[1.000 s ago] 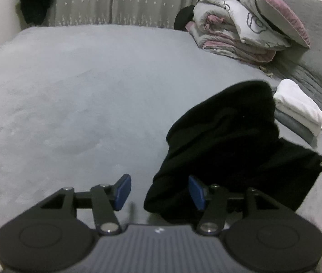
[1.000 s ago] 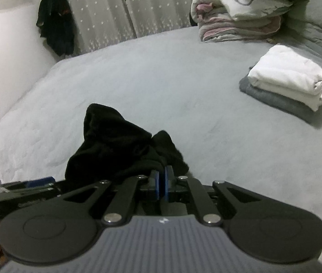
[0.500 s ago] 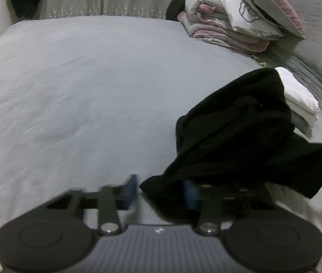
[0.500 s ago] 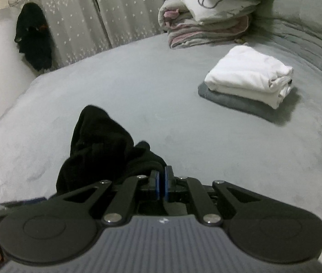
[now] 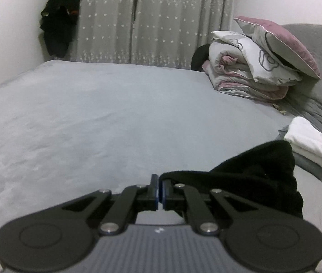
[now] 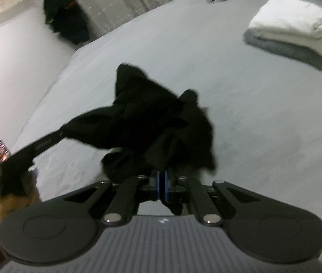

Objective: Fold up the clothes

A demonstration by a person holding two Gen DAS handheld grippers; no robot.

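Both grippers, left (image 5: 160,190) and right (image 6: 161,187), were clenched on the limp, light black fabric garment (image 6: 158,118), bunched near the folded white-and-grey stack (image 6: 292,29); edges or corners would give the better hold.

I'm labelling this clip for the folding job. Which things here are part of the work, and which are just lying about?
In the job:
black garment
left gripper, shut on its edge
right gripper, shut on it
folded white and grey stack

Lying about:
rolled bedding
pillow
dark clothing hanging by the curtain
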